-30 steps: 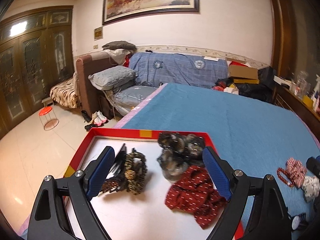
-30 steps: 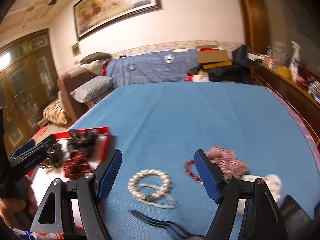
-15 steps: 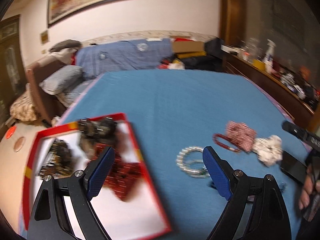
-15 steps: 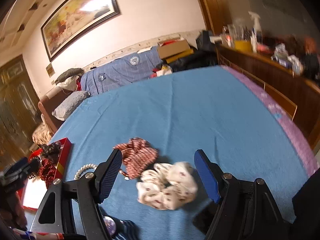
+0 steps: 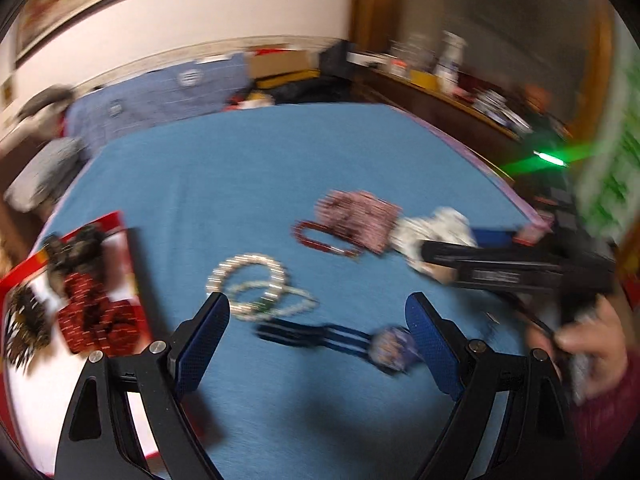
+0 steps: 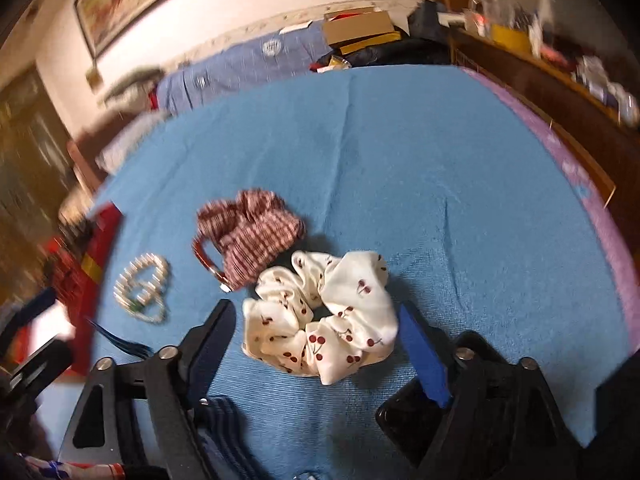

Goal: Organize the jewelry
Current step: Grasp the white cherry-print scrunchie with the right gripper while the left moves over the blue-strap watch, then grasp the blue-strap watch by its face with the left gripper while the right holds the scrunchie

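Pickup step: right gripper (image 6: 316, 334) had just been widening, jaws open astride the cherry scrunchie (image 6: 320, 314), not pinching. Left gripper (image 5: 316, 330) open, empty. Next: lower, close.

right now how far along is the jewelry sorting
Done: three hair pieces lie in the red tray. In hand: nothing; the right gripper has just opened wider around the cherry scrunchie. Left on the bed: plaid scrunchie, red bracelet, pearl bracelets, blue hair clip.
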A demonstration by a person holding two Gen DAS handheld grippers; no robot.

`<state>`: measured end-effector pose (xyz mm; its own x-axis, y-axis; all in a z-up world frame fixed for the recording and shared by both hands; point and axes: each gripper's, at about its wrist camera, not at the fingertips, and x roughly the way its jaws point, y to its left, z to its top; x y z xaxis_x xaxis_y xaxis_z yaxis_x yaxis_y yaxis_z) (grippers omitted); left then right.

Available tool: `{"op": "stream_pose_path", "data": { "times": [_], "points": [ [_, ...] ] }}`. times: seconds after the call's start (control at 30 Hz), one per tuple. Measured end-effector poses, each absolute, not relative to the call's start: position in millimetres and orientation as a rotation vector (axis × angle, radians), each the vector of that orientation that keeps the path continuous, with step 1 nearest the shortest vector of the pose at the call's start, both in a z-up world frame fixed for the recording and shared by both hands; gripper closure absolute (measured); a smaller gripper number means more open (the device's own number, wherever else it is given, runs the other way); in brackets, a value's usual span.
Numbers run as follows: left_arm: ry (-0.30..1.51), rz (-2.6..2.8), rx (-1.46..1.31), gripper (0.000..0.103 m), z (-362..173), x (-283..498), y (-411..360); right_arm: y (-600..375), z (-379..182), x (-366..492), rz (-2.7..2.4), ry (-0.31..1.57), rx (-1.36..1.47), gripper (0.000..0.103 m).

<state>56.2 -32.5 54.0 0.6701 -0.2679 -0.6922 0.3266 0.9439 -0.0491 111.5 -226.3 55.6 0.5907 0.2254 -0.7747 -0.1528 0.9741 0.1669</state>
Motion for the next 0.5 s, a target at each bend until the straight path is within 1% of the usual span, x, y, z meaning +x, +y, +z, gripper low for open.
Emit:
{"op": "stream_pose_path", "data": {
  "times": [0.07,0.1,0.13,0.17,0.2,0.27,0.3,0.4,0.5],
  "points": [
    [0.768,-0.427,0.148,0.015,49.0,47.1,-47.1,-214.2,47.3,112.2,0.188,0.938,0.002,0.017],
    [0.775,-0.475,0.185,0.015,44.8,43.0,-55.1,-211.0,42.2,113.4,0.172,0.953,-0.025,0.019],
    [0.776,-0.503,0.228,0.015,40.2,38.5,-63.0,-209.1,37.6,114.9,0.164,0.971,-0.04,0.025],
    [0.769,-0.517,0.27,0.015,36.0,33.8,-69.9,-209.4,35.3,115.7,0.151,0.975,-0.052,0.036],
    [0.767,-0.533,0.295,0.015,32.5,31.6,-74.7,-209.3,37.2,113.7,0.144,0.95,-0.07,0.06],
    [0.773,-0.565,0.358,0.015,23.2,29.2,-84.3,-213.3,40.2,111.7,0.153,0.948,-0.044,0.077],
    [0.773,-0.568,0.387,0.015,19.8,29.7,-87.7,-217.8,40.3,111.5,0.148,0.95,-0.024,0.081],
    [0.793,-0.591,0.463,0.015,8.9,34.6,-94.0,-235.6,44.9,111.9,0.155,0.948,0.079,0.081],
    [0.801,-0.571,0.514,0.015,-1.5,46.3,-100.1,-243.1,47.7,111.7,0.155,0.944,0.125,0.081]
  ]
}}
